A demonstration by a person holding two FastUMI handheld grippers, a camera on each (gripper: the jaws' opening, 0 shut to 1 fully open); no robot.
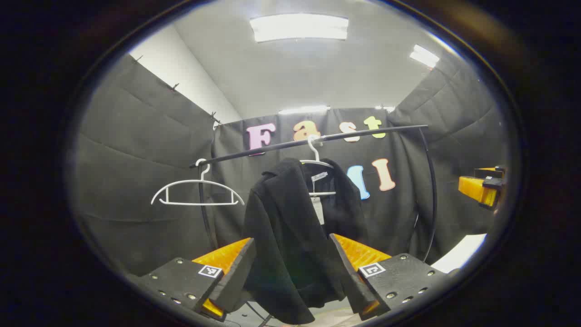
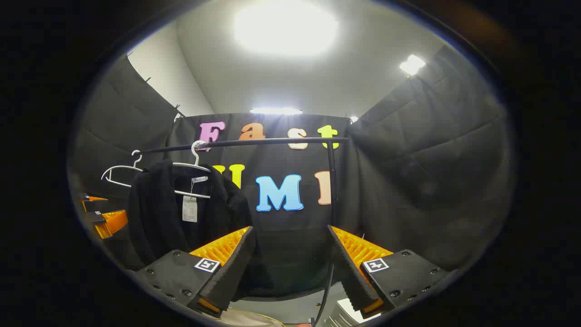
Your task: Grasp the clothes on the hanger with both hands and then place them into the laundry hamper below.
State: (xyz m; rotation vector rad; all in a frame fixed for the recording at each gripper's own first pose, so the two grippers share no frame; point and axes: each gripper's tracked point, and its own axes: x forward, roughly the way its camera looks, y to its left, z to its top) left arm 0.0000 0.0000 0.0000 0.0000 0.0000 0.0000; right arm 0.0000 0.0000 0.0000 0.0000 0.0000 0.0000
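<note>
Half the black jacket (image 2: 181, 213) shadowed

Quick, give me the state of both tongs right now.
Left tongs: open, holding nothing; the jacket hangs between the fingers, not pinched.
Right tongs: open, holding nothing.

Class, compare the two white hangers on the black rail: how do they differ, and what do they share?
The left hanger is bare; the right hanger carries a black jacket. The left hanger shows its whole outline; the right hanger is mostly covered by cloth. Both are white and hook over the same rail.
</note>
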